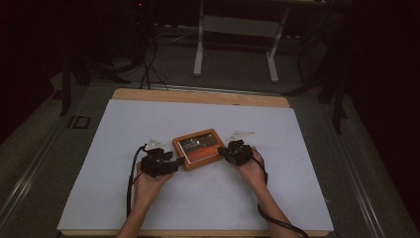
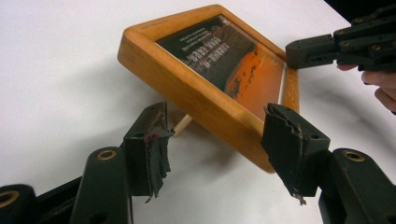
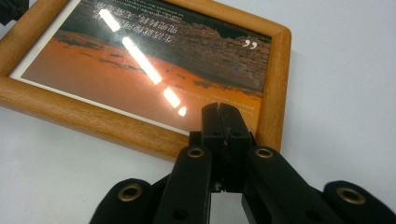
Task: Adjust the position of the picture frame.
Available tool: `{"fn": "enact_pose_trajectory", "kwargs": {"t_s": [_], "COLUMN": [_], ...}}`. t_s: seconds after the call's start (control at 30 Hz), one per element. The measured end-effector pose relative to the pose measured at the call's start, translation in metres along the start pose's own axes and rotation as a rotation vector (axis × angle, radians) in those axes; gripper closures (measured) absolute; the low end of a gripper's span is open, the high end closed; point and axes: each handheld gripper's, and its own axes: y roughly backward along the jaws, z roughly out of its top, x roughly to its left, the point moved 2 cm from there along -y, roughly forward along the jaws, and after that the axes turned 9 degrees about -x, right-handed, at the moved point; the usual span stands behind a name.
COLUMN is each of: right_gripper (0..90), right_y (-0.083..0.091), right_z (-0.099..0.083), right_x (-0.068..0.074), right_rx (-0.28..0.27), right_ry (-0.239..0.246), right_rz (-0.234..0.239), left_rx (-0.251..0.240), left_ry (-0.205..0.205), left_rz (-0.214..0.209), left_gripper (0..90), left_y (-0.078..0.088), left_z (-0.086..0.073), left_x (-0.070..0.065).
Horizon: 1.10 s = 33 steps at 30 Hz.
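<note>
Wooden picture frame [image 1: 198,148] mid-tabletop [image 1: 148,124]; left claw [image 2: 219,140] apart at 9 o'clock, right claw [image 3: 224,122] together at 3 o'clock.

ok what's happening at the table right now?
A person works a wooden picture frame on the white sheet with two handheld grippers. The right gripper, jaws shut, rests on the frame's glass near one corner. The left gripper stands open beside the frame's near edge, which is tilted up, a thin wooden peg showing beneath.
</note>
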Motion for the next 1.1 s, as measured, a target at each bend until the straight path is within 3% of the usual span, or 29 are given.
{"fn": "enact_pose_trajectory", "kwargs": {"t_s": [0.43,0.6,0.77,0.9,0.97,1.1], "right_gripper": [90.0,90.0,90.0,90.0,90.0,88.4], "right_y": [0.005,0.002,0.002,0.003,0.004,0.012], "right_z": [-0.009,-0.008,-0.008,-0.007,-0.006,-0.003], "right_x": [0.007,0.011,0.013,0.013,0.013,0.015], "right_rx": [0.001,0.004,0.013,0.023,0.034,0.035], "right_ry": [0.032,0.046,0.067,0.08,0.098,0.122], "right_rz": [0.03,0.043,0.049,0.055,0.054,0.073], "left_rx": [0.046,0.038,0.035,0.005,-0.01,-0.028], "left_ry": [-0.006,-0.006,0.034,0.071,0.05,-0.03], "left_rz": [0.005,-0.054,-0.102,-0.125,-0.133,-0.141], "left_gripper": [41.1,43.7,44.8,51.9,55.9,64.1], "left_y": [-0.013,-0.022,-0.025,-0.022,-0.018,-0.009], "left_z": [-0.003,0.001,0.003,0.005,0.009,0.018], "left_x": [0.004,0.01,0.016,0.018,0.016,0.005]}}
